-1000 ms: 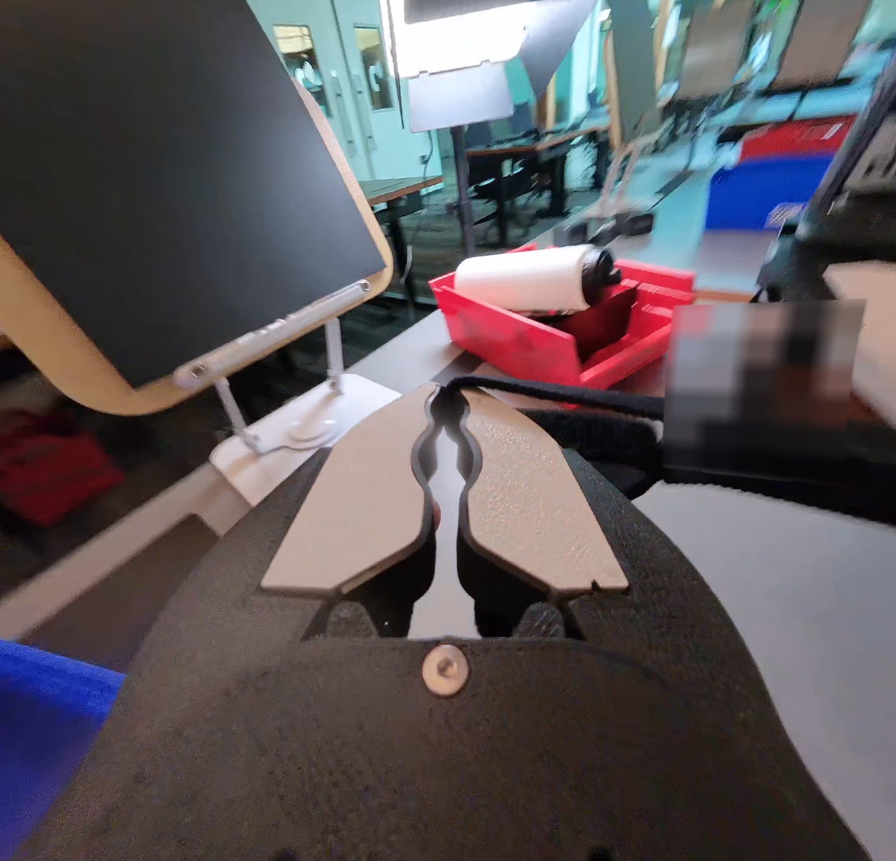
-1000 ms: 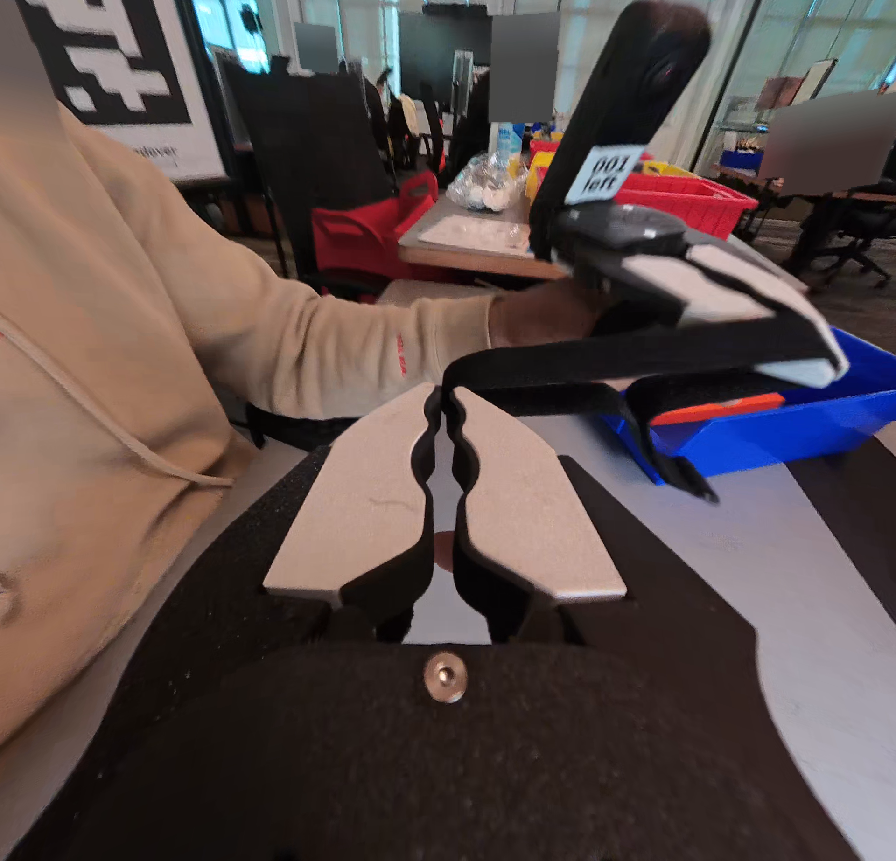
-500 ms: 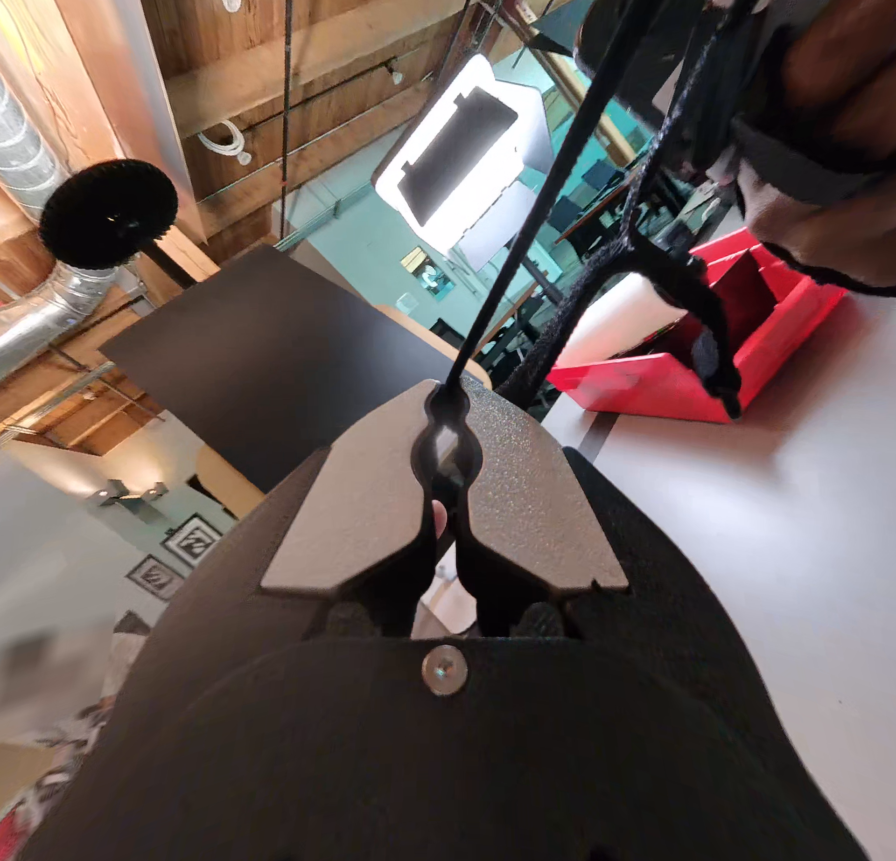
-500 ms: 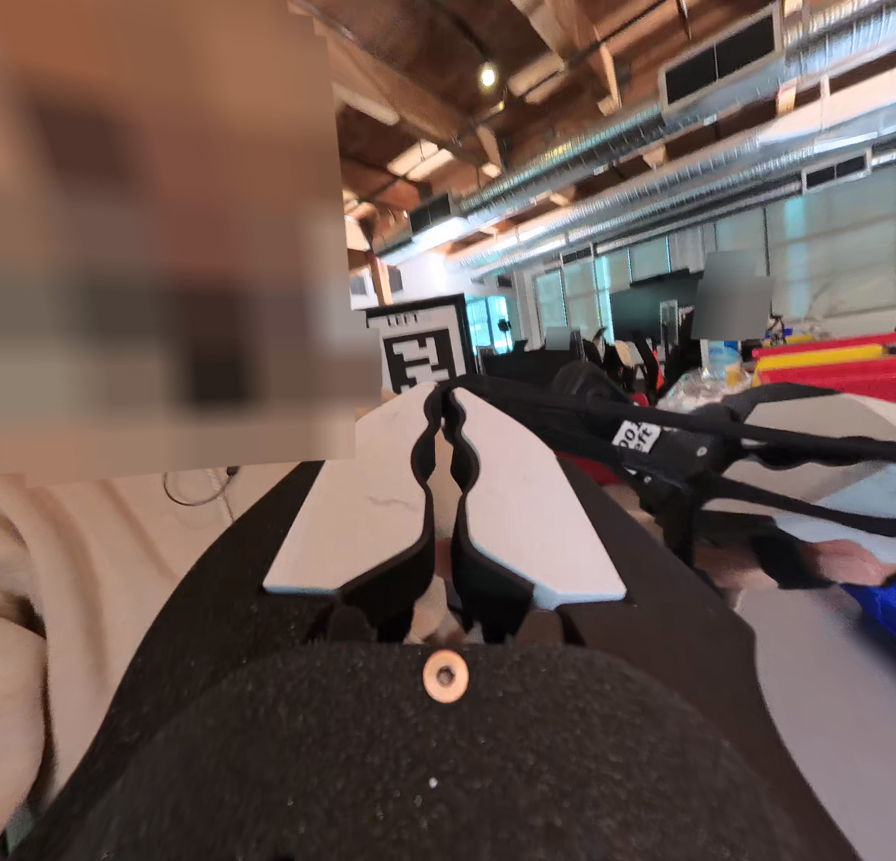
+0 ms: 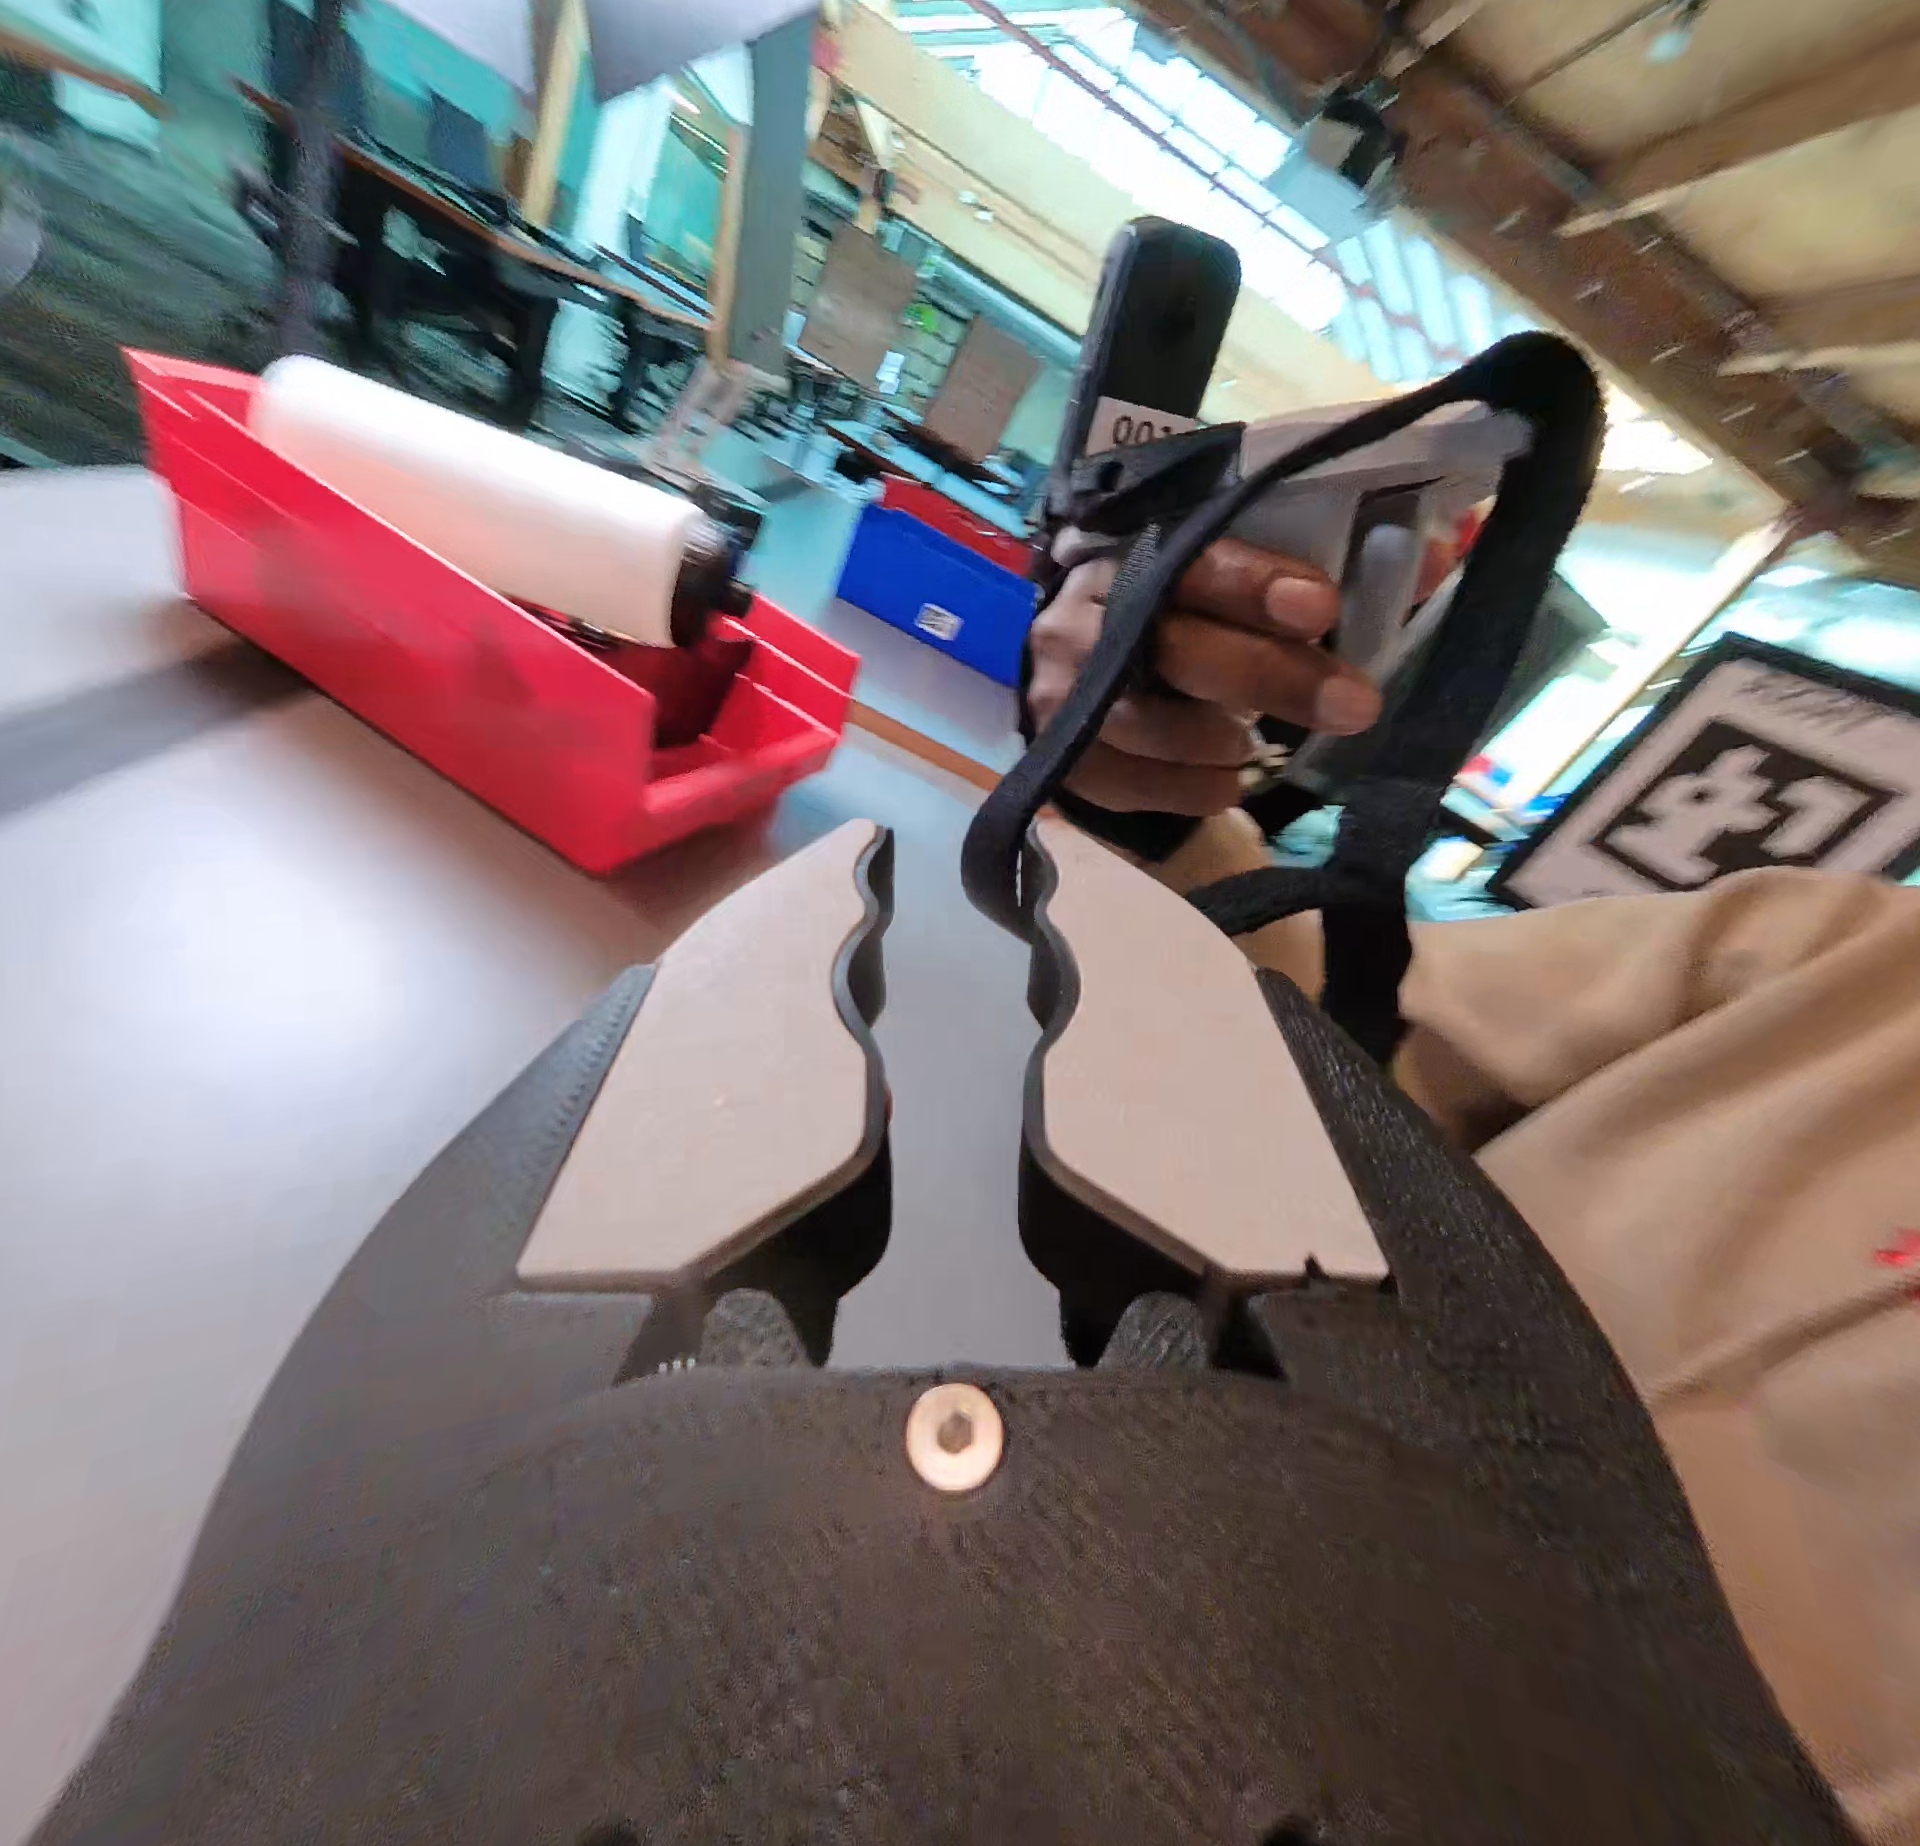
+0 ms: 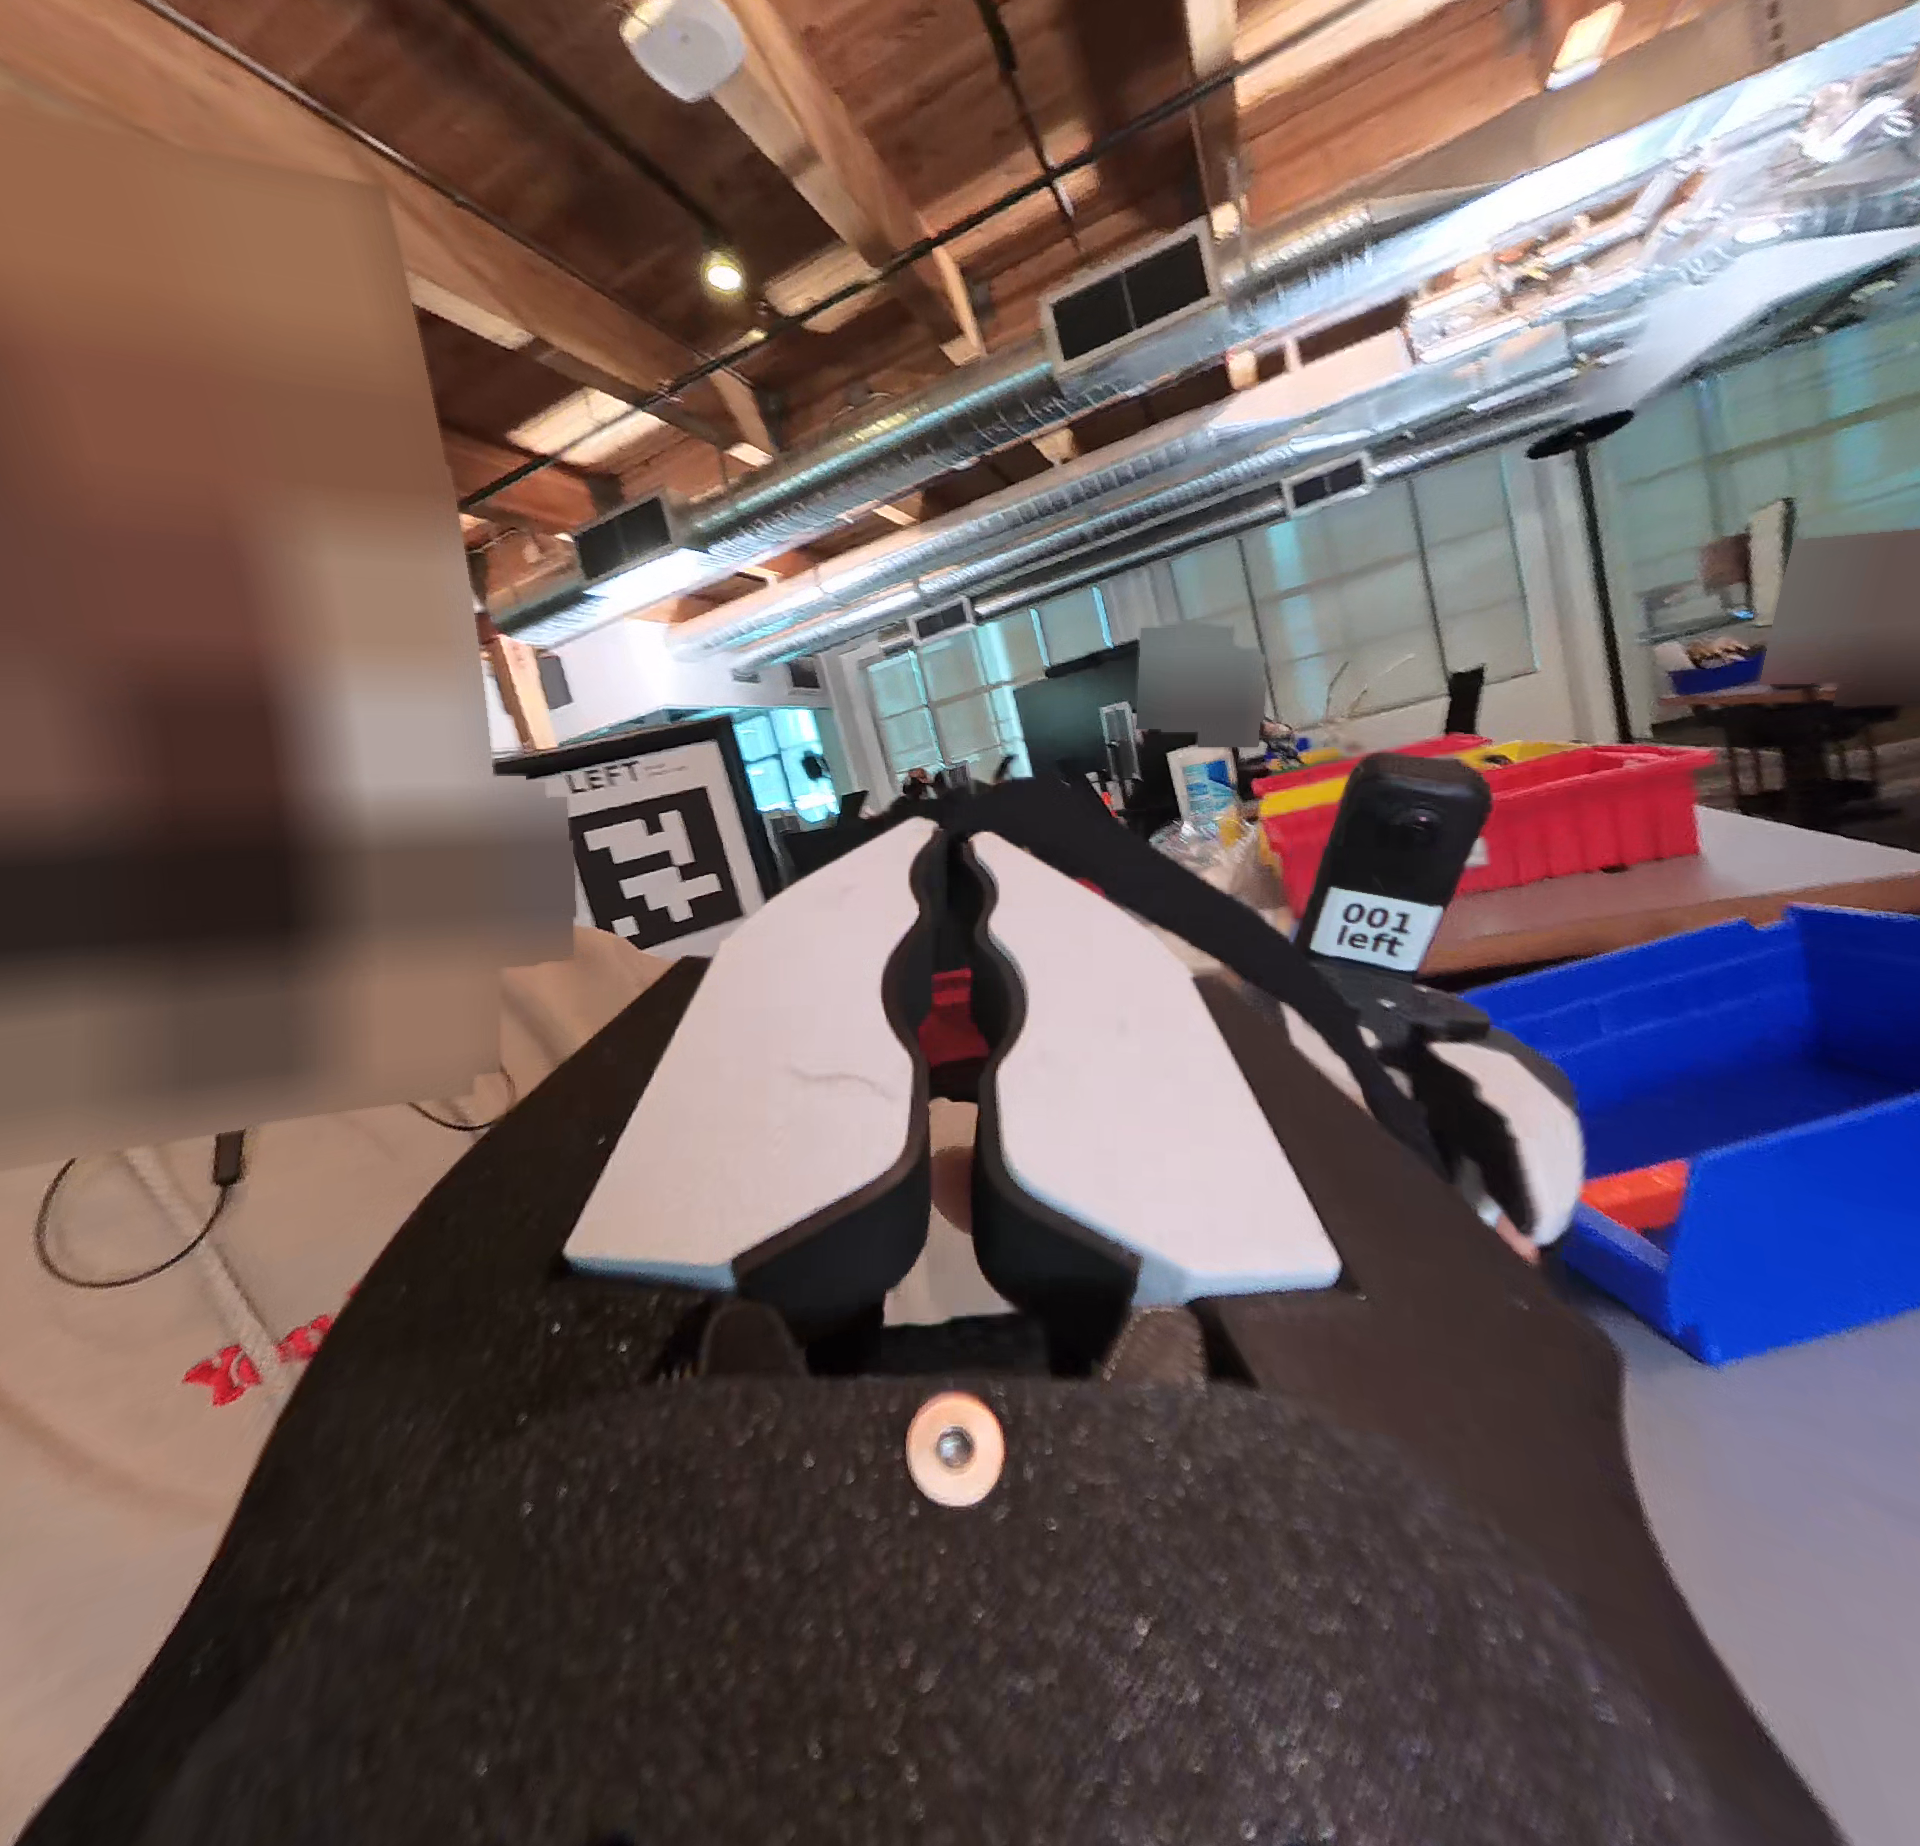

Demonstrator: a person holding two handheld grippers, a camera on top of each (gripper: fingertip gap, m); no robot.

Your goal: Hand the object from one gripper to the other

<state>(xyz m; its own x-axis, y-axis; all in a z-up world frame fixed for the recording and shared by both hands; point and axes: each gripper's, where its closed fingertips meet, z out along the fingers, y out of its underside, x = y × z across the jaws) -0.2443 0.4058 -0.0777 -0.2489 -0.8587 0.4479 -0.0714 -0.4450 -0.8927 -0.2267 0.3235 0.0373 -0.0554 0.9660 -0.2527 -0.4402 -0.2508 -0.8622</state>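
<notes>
Beyond parted left gripper (image 5: pixel 956 851) jaws, black strap (image 5: pixel 1475 591) (far end hidden), right gripper (image 6: pixel 951 840) pinching it.

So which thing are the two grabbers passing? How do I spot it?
Start at the red bin on the grey table, then look right. The black strap loops from the right gripper down beside the open left gripper. It's the only floppy thing there.

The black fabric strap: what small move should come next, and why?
Probably draw the left gripper back, away from the black fabric strap. Its jaws stand open, the strap only brushes one finger, and the right gripper is shut on it.
</notes>
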